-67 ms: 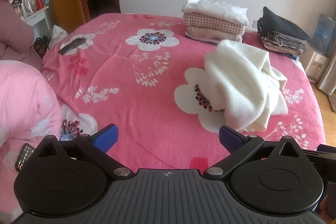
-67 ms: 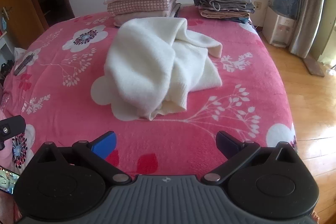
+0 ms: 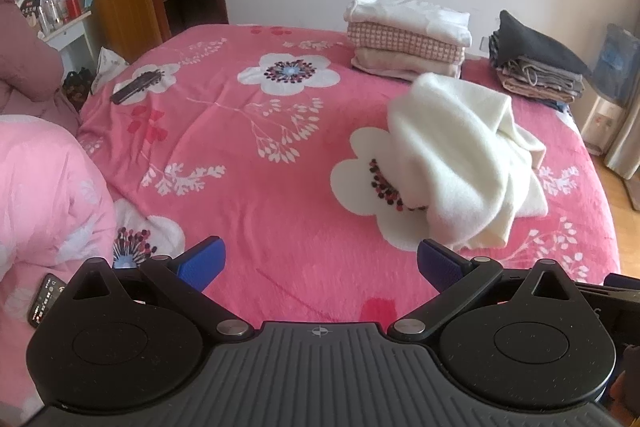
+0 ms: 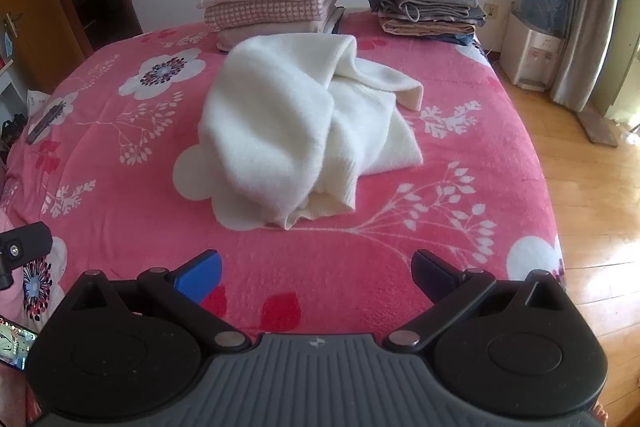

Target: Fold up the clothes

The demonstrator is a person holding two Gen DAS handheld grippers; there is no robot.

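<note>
Left wrist view: the left hand-held gripper (image 3: 320,265) hangs low over the near edge of the bed, its blue fingers (image 3: 202,261) wide apart with nothing between them.
Right wrist view: the right hand-held gripper (image 4: 316,269) also hangs over the near edge, fingers (image 4: 200,273) wide apart and holding nothing.
Cream sweater: the cream sweater (image 4: 296,131) lies in a loose, crumpled heap on the bed, ahead of both grippers and not touching either. In the left view it sits off to the right (image 3: 468,163), partly over a big white flower print.
Bed: the bed (image 3: 248,163) has a pink cover with white flowers and leafy twigs.
Light pile: a folded light pile (image 4: 272,3) sits at the far edge by the wall, just behind the sweater. It has a white piece on top and a pink checked one under it.
Dark pile: a folded dark pile (image 4: 428,1) sits to the right of the light pile, apart from it.
Pink quilt: a pink quilt (image 3: 44,195) is bunched up at the left.
Phone: a phone (image 3: 46,299) with a lit screen lies on the quilt, near the left gripper.
Floor: the wooden floor (image 4: 600,211) shows to the right of the bed.
</note>
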